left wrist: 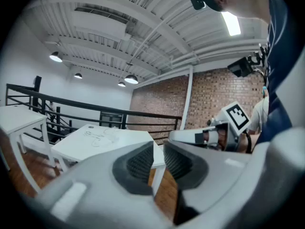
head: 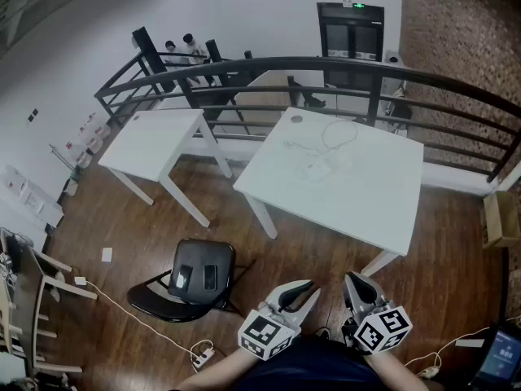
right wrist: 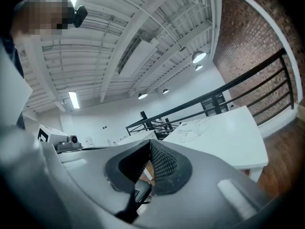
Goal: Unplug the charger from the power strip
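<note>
While the left tongs [head: 303,293] stand slightly parted and empty and the right tongs [head: 358,282] are clenched on nothing, the charger [head: 309,169] and power strip [head: 319,163] form one small white cluster well ahead on the white bench [head: 366,210]. The charger is probably light, rigid and socket-tight, best pinched by its body's sides. Its heading and long axis are too small to tell.

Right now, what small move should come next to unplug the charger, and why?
Probably step toward the large white table: the white power strip and its looped cable lie on it, well beyond the left gripper and right gripper.
</note>
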